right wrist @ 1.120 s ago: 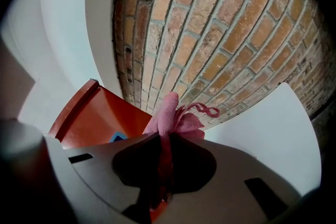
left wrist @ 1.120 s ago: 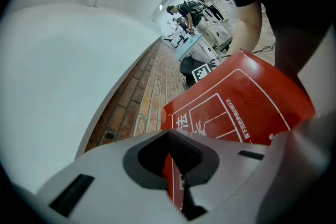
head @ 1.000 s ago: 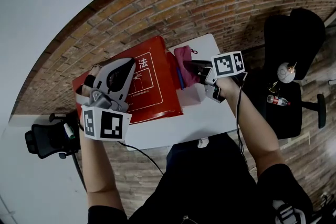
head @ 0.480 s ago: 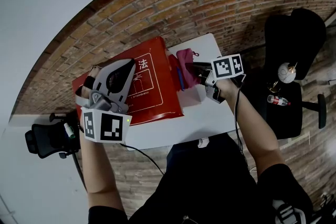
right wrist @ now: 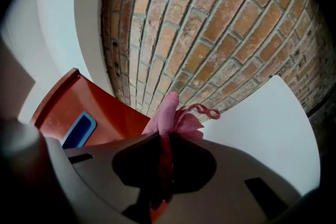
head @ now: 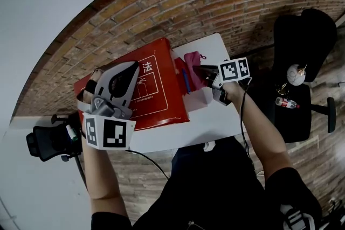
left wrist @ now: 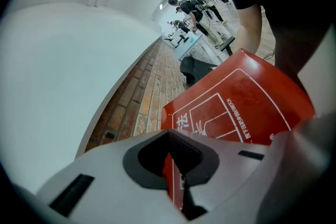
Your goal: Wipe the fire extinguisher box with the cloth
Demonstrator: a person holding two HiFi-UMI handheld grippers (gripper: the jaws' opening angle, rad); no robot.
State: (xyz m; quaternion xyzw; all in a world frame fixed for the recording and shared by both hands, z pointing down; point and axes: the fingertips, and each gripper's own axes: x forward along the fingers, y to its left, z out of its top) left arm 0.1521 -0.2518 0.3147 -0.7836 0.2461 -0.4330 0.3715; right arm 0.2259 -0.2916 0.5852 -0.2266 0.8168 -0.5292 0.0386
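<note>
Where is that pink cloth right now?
In the head view, the pink cloth is just right of centre. It is pinched in the right hand-held gripper, beside the right end of the red box.

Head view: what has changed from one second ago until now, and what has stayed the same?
The right gripper, its fingers shut on the pink cloth, has slid a little downward along the right side of the red box, taking the cloth with it. Nothing was taken or let go. The left gripper stayed shut and in place over the box; the box did not move.
</note>
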